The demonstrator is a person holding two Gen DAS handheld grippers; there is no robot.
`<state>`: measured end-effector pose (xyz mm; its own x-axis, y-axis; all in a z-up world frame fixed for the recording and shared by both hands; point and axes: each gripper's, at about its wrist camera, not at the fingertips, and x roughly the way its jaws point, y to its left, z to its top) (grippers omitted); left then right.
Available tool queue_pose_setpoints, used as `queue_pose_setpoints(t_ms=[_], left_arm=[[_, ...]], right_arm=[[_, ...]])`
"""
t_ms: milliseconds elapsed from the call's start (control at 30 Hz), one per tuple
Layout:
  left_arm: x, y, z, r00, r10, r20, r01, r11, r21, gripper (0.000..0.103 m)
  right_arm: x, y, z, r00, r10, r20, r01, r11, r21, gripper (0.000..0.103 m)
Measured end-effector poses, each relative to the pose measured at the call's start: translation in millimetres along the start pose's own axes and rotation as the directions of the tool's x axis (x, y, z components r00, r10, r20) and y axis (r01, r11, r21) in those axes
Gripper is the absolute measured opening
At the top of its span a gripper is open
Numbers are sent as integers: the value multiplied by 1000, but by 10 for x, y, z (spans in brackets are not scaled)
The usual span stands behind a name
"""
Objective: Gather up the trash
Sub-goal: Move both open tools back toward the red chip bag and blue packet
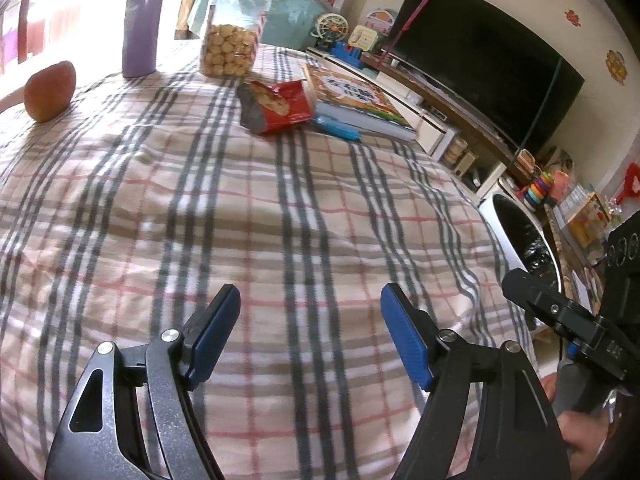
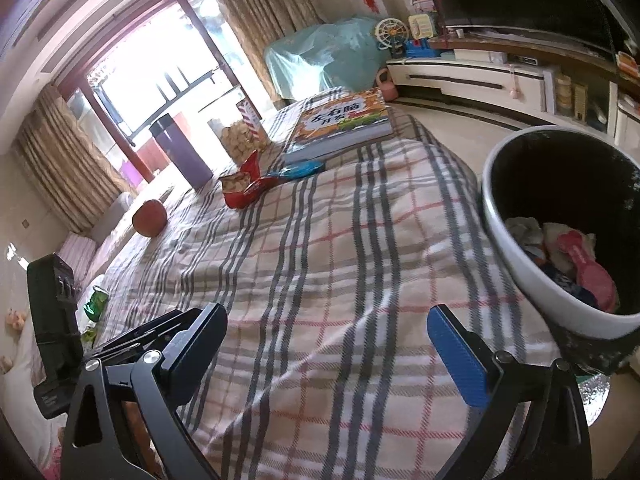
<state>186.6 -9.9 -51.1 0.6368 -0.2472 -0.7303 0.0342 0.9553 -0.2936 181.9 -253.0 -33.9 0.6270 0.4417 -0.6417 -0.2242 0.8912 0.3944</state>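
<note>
A torn red snack bag lies on the plaid tablecloth at the far side, next to a blue wrapper. Both show in the right wrist view, the bag and the blue wrapper. A white trash bin with several scraps inside stands off the table's right edge, also in the left wrist view. My left gripper is open and empty over the near cloth. My right gripper is open and empty, the bin close on its right.
A purple flask, a cookie jar, an orange-red fruit and a thick book stand at the far side. A green wrapper lies at the left edge. A TV stands beyond.
</note>
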Motion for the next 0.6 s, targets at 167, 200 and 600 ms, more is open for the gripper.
queue_pose_setpoints(t_ms=[167,200,600], left_arm=[[-8,130,58,1000,18,9,-18,1000,-15,74],[-4,141,70,1000,21,9,-20,1000,-17,74],[179,248,305,999,49,8,-49,999,-15,74]], right_arm=[[140,55,63,1000,4,-15,-4,1000,-25,101],[167,65,80,1000,4,-16,-5,1000,-29,101],[511,56,372,1000,3,-18,-4,998,-62,101]])
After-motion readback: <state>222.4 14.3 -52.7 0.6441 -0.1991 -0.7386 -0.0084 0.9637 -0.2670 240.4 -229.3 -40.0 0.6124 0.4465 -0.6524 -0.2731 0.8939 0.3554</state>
